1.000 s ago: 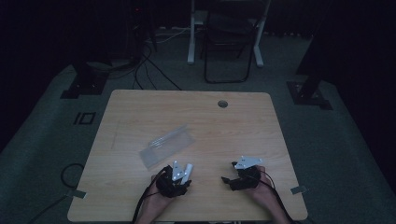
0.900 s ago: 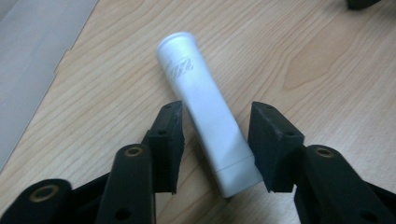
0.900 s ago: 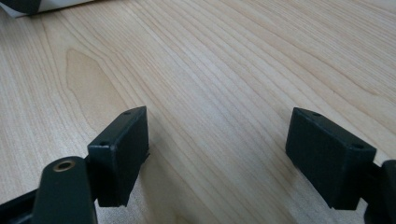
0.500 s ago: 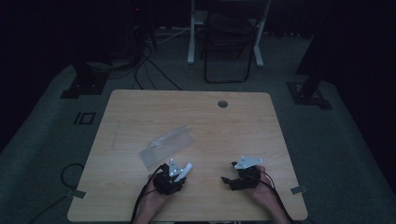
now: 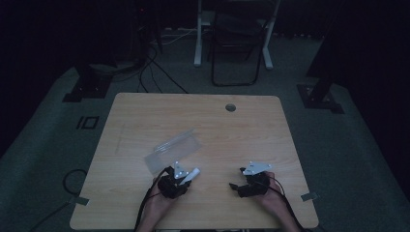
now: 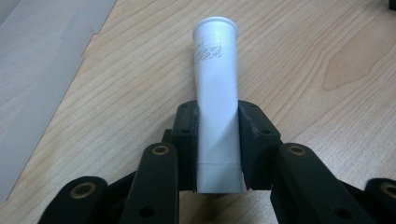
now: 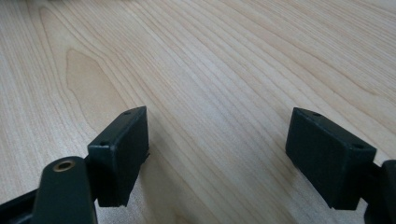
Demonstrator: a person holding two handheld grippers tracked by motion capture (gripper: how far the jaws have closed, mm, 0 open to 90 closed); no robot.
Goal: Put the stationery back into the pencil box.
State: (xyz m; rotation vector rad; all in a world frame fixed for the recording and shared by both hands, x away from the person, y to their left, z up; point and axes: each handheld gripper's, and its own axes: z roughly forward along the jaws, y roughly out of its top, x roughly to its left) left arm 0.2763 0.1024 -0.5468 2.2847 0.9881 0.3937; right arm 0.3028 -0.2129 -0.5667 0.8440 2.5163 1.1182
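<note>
So the surface is a light wooden table with rounded corners (image 5: 145, 111), pale grain, with a round cable hole (image 5: 230, 107) near its far edge. The room around it is really dim: grey carpet floor (image 5: 43, 145), a tangle of black cables (image 5: 150, 63) running off behind the table, white desk legs (image 5: 198, 34) and a dark folding chair (image 5: 237, 48) at the back, plus black stand feet on either side. A clear flat plastic sleeve (image 5: 173, 151) lies left of the table's centre, just beyond the left gripper.

Compared with a second ago, not much has moved. The left gripper (image 5: 189, 175) has turned a bit, so the tube it holds now points out to the right rather than more up the table. The right gripper (image 5: 234, 185) and the plastic sleeve sit where they were.

The white plastic tube with a flared rim (image 6: 216, 84) is clamped between the left gripper's black pads (image 6: 187, 140), gripped on its lower half, with the rimmed end sticking out forward over the wood. There's a small patch of printed text just below the rim, too tiny to read. A seam line rings it near the bottom end.

The right gripper's jaws are spread wide with nothing between them, hovering low over bare wood, near the table's front edge and well apart from the left one. A hand is on each gripper.
</note>
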